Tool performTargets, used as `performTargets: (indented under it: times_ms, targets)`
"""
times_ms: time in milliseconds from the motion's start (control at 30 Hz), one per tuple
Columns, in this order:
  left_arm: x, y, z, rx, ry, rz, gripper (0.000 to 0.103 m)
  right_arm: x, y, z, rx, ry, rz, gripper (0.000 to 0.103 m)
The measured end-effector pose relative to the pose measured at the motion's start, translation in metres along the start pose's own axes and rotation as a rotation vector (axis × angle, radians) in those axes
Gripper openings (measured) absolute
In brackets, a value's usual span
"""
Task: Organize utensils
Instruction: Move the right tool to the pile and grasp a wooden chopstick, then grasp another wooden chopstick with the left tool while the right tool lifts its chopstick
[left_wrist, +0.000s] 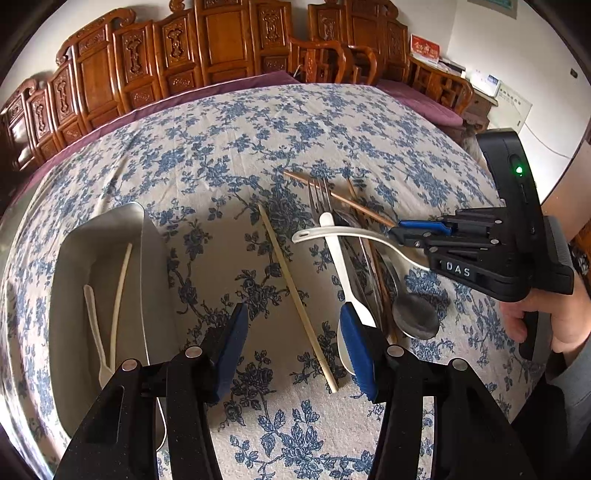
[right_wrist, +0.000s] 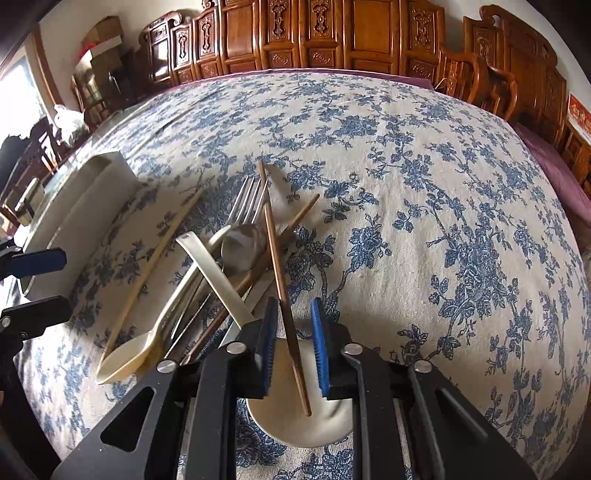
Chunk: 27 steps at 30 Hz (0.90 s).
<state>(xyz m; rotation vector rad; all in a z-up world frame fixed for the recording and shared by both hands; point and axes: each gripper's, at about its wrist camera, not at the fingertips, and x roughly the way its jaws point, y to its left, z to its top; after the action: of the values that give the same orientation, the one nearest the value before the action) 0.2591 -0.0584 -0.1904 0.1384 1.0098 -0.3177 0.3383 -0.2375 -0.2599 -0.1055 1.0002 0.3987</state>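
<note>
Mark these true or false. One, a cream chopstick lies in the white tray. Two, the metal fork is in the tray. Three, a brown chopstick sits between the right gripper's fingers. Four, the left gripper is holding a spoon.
1. True: the cream chopstick lies inside the white tray.
2. False: the metal fork lies in the pile on the tablecloth.
3. True: the brown chopstick runs between the fingers of the right gripper.
4. False: the left gripper is open and holds nothing.
</note>
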Motion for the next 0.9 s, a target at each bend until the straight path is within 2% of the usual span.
performTargets:
  times_ms: [67, 500, 900]
  targets:
    - [0.002, -0.001, -0.001, 0.001, 0.003, 0.001, 0.049, -0.003, -0.001, 0.0, 0.003, -0.015, -0.004, 0.006]
    - [0.031, -0.006, -0.007, -0.017, 0.059, -0.003, 0.049, -0.032, -0.021, 0.0, 0.069, -0.111, -0.021, 0.006]
    - [0.049, -0.008, -0.012, -0.008, 0.087, 0.037, 0.035, -0.034, -0.017, 0.0, 0.058, -0.122, -0.027, 0.006]
